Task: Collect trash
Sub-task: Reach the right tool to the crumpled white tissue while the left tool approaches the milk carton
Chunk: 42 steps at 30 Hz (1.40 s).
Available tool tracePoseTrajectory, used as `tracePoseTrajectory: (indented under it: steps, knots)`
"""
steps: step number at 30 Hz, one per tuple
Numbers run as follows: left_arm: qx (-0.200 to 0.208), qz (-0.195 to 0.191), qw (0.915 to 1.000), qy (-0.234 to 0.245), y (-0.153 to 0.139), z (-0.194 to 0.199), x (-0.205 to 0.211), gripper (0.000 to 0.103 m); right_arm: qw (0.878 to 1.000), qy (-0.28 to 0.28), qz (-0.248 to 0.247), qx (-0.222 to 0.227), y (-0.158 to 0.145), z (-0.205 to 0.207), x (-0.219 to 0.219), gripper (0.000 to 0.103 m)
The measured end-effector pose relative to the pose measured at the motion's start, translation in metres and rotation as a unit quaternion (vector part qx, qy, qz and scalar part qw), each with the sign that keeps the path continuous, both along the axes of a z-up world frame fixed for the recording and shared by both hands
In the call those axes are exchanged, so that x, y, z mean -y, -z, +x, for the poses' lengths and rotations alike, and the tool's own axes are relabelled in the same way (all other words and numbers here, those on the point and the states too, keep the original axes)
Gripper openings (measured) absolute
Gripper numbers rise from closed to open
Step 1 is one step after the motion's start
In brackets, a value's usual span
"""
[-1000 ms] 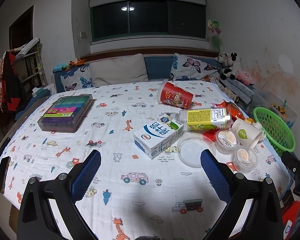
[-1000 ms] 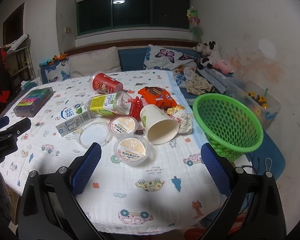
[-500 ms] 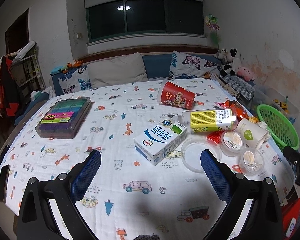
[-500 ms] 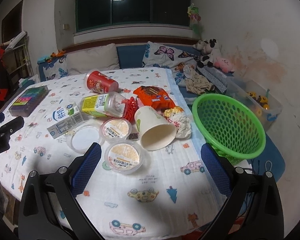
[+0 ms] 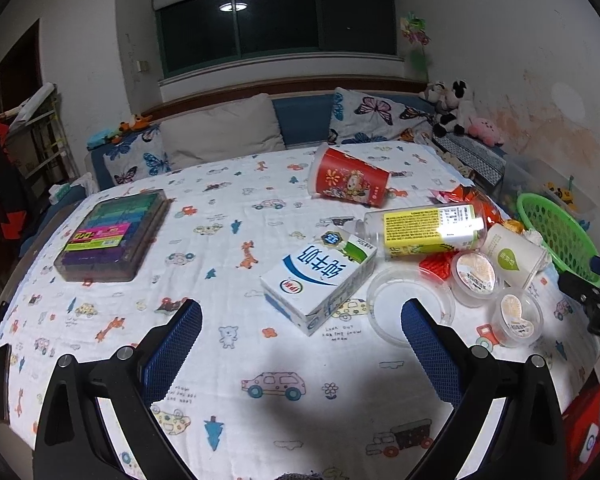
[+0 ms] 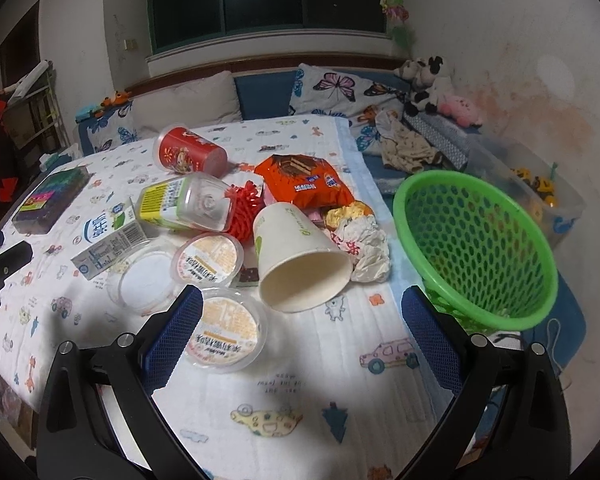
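While litter lies heaped on a desk [image 6: 300,400] draped in a cartoon-print cloth, a white paper cup [image 6: 298,258] rests on its side at the centre, mouth toward the right gripper [image 6: 300,332]. Just left of the cup sit two foil-sealed pudding tubs [image 6: 208,258] and a clear lid [image 6: 142,280]; behind it, an orange snack bag [image 6: 304,184]; against its right, crumpled wrappers [image 6: 364,240]. A milk carton [image 5: 320,276], yellow-labelled bottle [image 5: 428,228] and red cup [image 5: 350,182] lie farther left. Right of the cup stands a tilted green basket [image 6: 476,240]. Both the right and left gripper [image 5: 300,340] hover with fingers spread, empty.
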<state>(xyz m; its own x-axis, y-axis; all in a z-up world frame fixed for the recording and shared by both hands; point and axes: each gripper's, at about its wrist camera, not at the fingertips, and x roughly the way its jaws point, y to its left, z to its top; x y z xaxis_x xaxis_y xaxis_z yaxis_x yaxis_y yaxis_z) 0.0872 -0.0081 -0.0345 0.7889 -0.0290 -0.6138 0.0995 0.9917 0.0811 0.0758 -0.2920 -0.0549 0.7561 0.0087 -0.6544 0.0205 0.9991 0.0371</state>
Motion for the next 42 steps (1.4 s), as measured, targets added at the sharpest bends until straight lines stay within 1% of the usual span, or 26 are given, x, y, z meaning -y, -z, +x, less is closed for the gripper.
tracePoseTrajectory:
  steps: [8,13,15,17,19,23,25,27,32,34,37,42]
  knots:
    - [-0.007,-0.002,0.9997,0.024,0.005,0.014,0.007,0.097,0.999,-0.014,0.029,-0.014,0.013,0.027,0.015,0.095]
    - [-0.013,0.010,0.9991,0.039,0.008,0.025,0.010,0.097,0.999,-0.025,0.038,-0.026,0.024,0.043,0.020,0.093]
    - [-0.020,0.010,0.9983,0.053,0.010,0.030,0.012,0.097,0.998,-0.029,0.045,-0.031,0.028,0.048,0.022,0.092]
    - [-0.022,0.018,0.9975,0.064,0.011,0.035,0.016,0.097,0.998,-0.033,0.051,-0.033,0.031,0.052,0.023,0.092]
    - [-0.014,0.037,0.9967,0.071,0.010,0.040,0.018,0.097,0.998,-0.032,0.049,-0.038,0.034,0.055,0.024,0.089]
    - [-0.017,0.039,0.9958,0.082,0.009,0.051,0.017,0.097,0.998,-0.036,0.044,-0.038,0.038,0.059,0.024,0.088]
    - [-0.028,0.036,0.9949,0.090,0.012,0.058,0.016,0.097,0.997,-0.039,0.052,-0.042,0.040,0.061,0.025,0.085]
    - [-0.040,0.040,0.9937,0.097,0.015,0.064,0.018,0.097,0.997,-0.041,0.050,-0.040,0.039,0.061,0.024,0.085]
    - [-0.050,0.048,0.9921,0.105,0.023,0.078,0.022,0.097,0.997,-0.045,0.045,-0.036,0.038,0.060,0.023,0.081]
    - [-0.059,0.042,0.9912,0.111,0.026,0.083,0.022,0.097,0.997,-0.046,0.046,-0.036,0.038,0.060,0.023,0.081]
    - [-0.066,0.044,0.9902,0.115,0.031,0.088,0.021,0.097,0.997,-0.049,0.051,-0.036,0.038,0.061,0.024,0.082]
    - [-0.075,0.051,0.9903,0.105,0.037,0.097,0.012,0.097,0.997,-0.049,0.057,-0.032,0.038,0.056,0.026,0.082]
